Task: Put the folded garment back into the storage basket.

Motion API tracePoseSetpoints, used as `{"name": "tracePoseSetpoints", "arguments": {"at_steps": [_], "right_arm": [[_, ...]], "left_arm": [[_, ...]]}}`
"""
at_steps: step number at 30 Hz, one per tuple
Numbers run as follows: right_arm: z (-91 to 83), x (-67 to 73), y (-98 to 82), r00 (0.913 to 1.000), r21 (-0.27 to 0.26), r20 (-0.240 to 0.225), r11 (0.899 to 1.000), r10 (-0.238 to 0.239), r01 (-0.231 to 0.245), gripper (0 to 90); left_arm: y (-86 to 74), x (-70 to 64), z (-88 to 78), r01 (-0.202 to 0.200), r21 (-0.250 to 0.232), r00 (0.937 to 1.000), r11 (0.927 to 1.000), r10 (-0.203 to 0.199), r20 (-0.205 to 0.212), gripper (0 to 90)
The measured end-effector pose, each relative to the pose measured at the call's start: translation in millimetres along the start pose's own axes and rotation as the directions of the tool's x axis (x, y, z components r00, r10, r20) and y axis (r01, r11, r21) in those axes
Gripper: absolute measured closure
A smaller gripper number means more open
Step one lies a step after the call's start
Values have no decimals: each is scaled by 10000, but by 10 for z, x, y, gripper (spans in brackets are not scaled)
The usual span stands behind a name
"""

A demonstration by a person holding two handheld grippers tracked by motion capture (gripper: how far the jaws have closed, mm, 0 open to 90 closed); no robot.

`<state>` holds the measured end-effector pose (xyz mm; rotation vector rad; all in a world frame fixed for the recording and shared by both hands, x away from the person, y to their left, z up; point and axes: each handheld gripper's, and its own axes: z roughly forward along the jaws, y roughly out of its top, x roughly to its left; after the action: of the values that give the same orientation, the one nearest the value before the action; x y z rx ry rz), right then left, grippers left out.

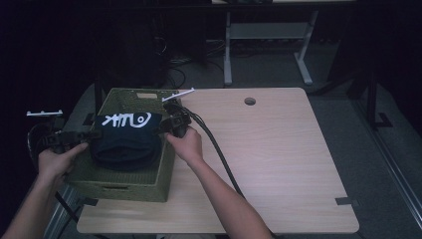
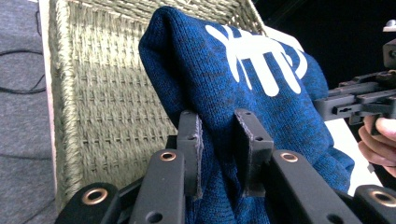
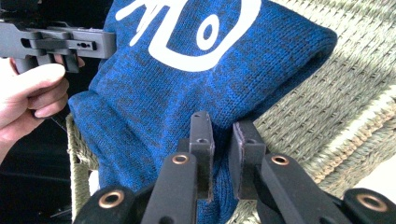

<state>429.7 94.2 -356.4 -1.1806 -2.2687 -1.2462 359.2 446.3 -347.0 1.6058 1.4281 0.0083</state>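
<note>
Both grippers, left [image 2: 218, 154] and right [image 3: 223, 156], pinch the blue sweater [image 1: 127, 139] over the basket [image 1: 119, 186]. Risk: thin knit folds slipping free, garment sagging over the rim.

A dark blue knit sweater [image 2: 243, 93], flecked with black and printed with a white looped design, is seen above the basket [image 1: 119, 186]. The basket is woven in an olive-green, ribbed pattern, with paler straw-coloured strands along its rim. Beside the basket, the tabletop [image 1: 278, 149] is shown in pale wood grain, with a dark round hole near its far edge. The fingers [image 2: 191, 149] of the left gripper [image 2: 219, 154] and of the right gripper [image 3: 224, 154] are matt black, with copper-coloured rivets behind them.
</note>
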Motion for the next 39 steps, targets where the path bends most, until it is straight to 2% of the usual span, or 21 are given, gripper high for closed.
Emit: {"name": "tracePoseSetpoints", "arguments": {"at_steps": [17, 33, 34, 35, 36, 39], "right_arm": [[76, -46, -15, 9991, 228, 407, 9997, -63, 54, 796], [138, -43, -35, 9981, 428, 593, 9990, -170, 145, 787], [141, -40, -36, 9980, 433, 613, 9990, -165, 139, 783], [141, -37, -36, 9971, 434, 743, 9989, -192, 160, 747], [141, -37, -36, 9971, 434, 743, 9989, -192, 160, 747], [116, -36, -32, 9961, 393, 859, 9991, -188, 155, 693]], "left_arm": [[-11, 79, 122, -16, 413, 9991, 9991, 33, -418, 732], [1, 118, 148, -35, 499, 9976, 9987, 69, -682, 705], [1, 125, 155, -43, 543, 9972, 9985, 83, -739, 705], [3, 124, 161, -6, 505, 9957, 9987, 53, -926, 670], [3, 124, 161, -6, 505, 9957, 9987, 53, -926, 647], [21, 114, 140, 1, 355, 9941, 9994, 38, -1084, 648]]}}
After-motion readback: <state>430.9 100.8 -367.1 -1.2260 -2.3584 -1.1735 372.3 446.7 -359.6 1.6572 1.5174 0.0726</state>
